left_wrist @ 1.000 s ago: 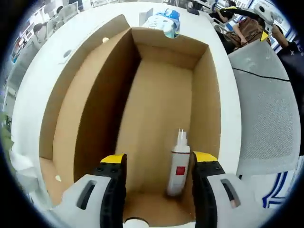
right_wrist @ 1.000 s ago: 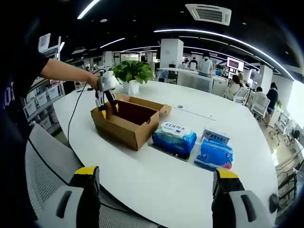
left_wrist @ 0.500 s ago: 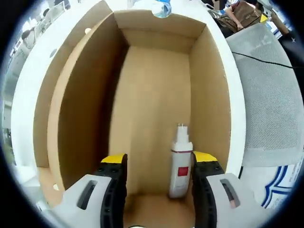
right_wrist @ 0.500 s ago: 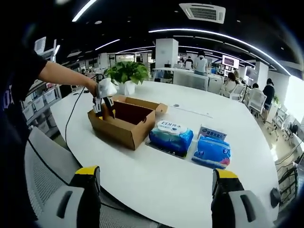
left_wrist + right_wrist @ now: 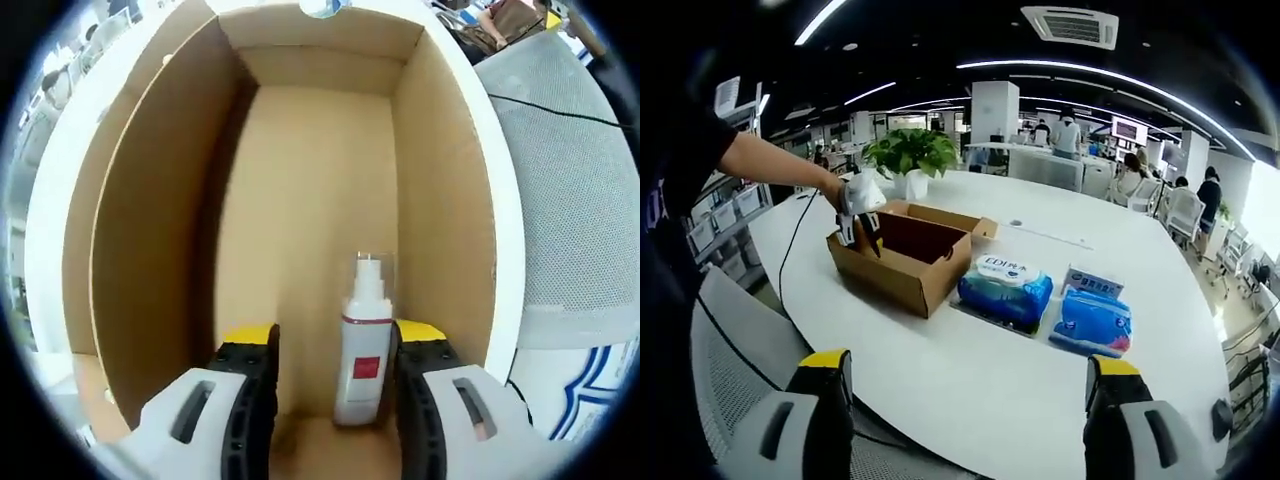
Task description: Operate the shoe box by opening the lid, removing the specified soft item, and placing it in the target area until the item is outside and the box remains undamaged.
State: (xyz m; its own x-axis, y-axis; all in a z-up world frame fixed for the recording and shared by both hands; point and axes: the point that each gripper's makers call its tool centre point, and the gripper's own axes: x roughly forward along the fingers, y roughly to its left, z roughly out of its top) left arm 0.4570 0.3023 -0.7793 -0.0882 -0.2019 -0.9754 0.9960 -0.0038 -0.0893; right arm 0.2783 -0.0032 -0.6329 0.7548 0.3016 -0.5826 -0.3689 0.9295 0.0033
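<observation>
Left tool (image 5: 322, 345) reaches down inside the open shoe box (image 5: 150, 220), its jaws parted on either side of a white spray bottle (image 5: 362, 350) near the box's near end, though I cannot tell whether they touch it. Right tool (image 5: 965, 375) hangs wide and empty above the white surface (image 5: 970, 370), well away from the box. With the lid off, lifting out and placing are left; the bottle's base is hidden.
</observation>
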